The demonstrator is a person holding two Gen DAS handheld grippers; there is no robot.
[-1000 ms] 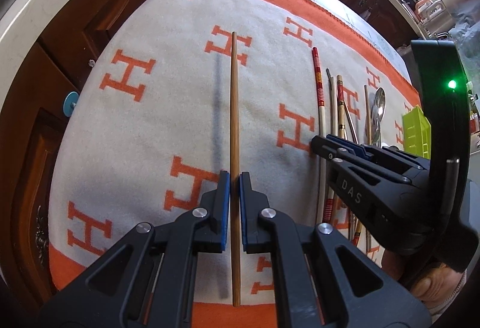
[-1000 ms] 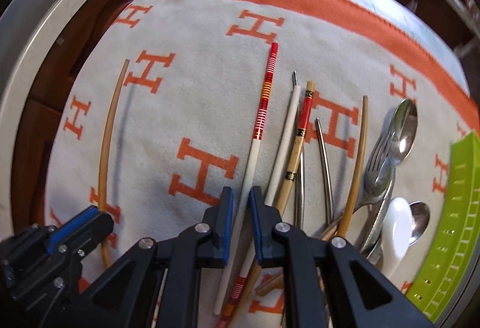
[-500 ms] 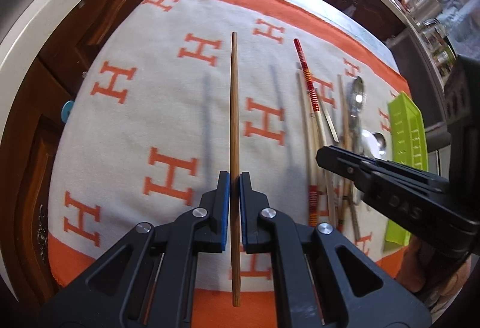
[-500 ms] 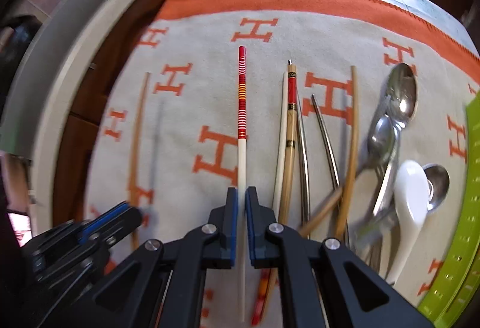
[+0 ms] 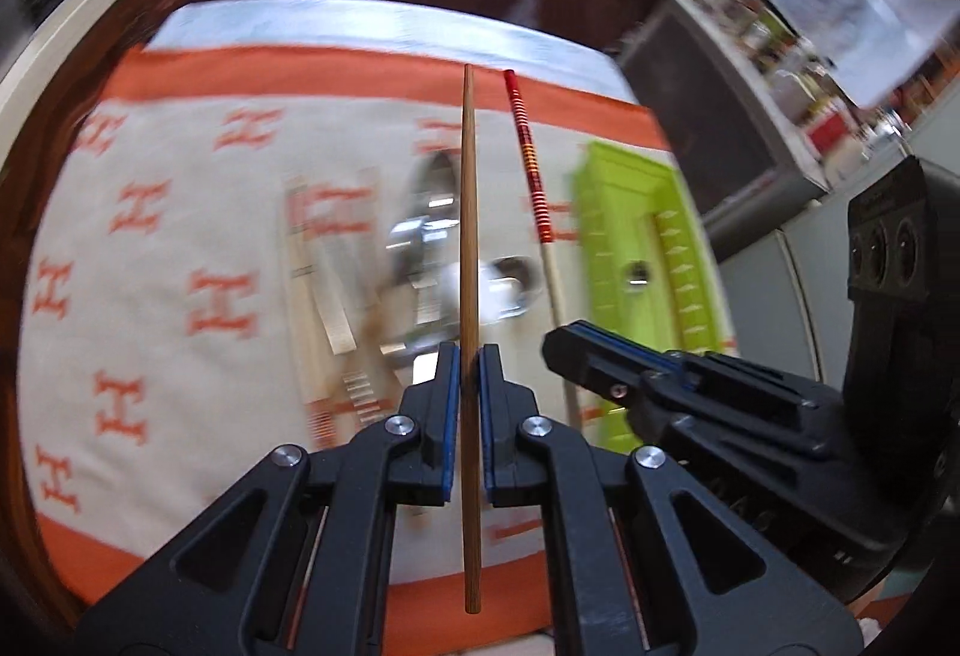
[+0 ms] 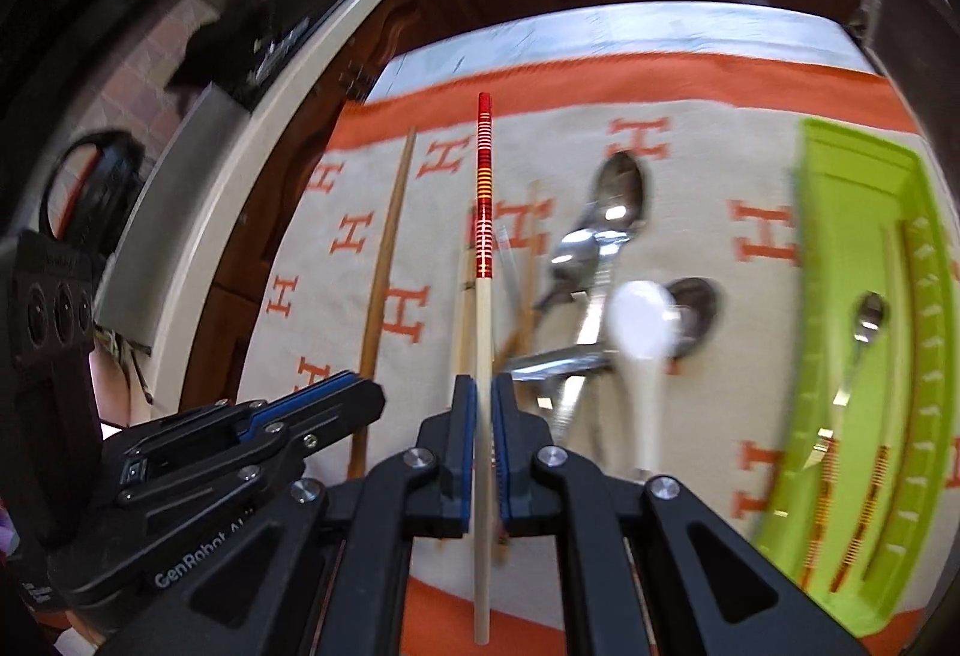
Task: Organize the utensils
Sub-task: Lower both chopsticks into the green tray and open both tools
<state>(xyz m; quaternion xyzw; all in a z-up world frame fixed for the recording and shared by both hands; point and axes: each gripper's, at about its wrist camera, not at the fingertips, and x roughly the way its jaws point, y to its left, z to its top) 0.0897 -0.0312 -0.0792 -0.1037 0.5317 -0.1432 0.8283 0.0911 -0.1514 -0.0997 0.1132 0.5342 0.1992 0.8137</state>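
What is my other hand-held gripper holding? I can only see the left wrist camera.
Observer: The right hand-held gripper is shut on the pale part of the red-striped chopstick.
Operator: Is anything inside the green tray?
Observer: Yes, a small metal spoon lies in the green tray.
Operator: Anything else in there?
Observer: Chopsticks with orange-striped ends lie beside that spoon.
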